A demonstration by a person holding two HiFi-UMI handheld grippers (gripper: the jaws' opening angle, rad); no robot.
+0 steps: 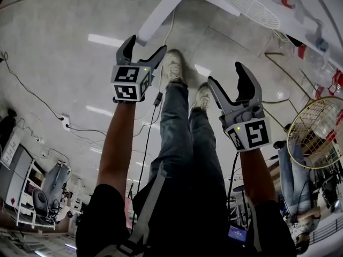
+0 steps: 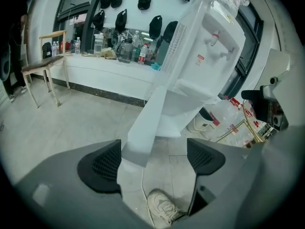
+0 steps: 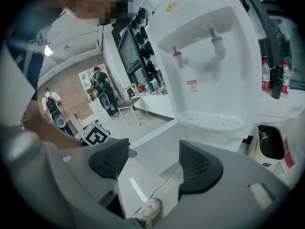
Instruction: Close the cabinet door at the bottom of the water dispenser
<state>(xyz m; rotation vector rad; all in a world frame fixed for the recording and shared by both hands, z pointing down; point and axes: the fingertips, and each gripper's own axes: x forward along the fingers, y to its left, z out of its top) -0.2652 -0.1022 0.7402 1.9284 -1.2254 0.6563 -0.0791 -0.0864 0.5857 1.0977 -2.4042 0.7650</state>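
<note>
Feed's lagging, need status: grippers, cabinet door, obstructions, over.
Left gripper and right gripper open, empty. White cabinet door of white water dispenser stands wide open, left fingers by its edge. White floor cable near its swing.

The water dispenser (image 3: 209,56) has a smooth, faintly glossy white plastic shell. Its 2 taps (image 3: 178,57) are plastic too, 1 red and 1 blue, and the drip grille (image 3: 209,119) under them is slotted white plastic. At the dispenser's base, the cabinet door (image 2: 143,123) is a smooth white panel with a matt look. The floor (image 1: 64,52) in front of the dispenser is pale, polished and glossy, mirroring strip lights. Facing the dispenser, the left gripper (image 1: 146,44) and right gripper (image 1: 225,73) are matt grey plastic, with black, finely ribbed pads (image 2: 102,166). The jeans (image 1: 177,122) are blue denim. The chair (image 2: 45,66) to the dispenser's left is pale bare wood.
</note>
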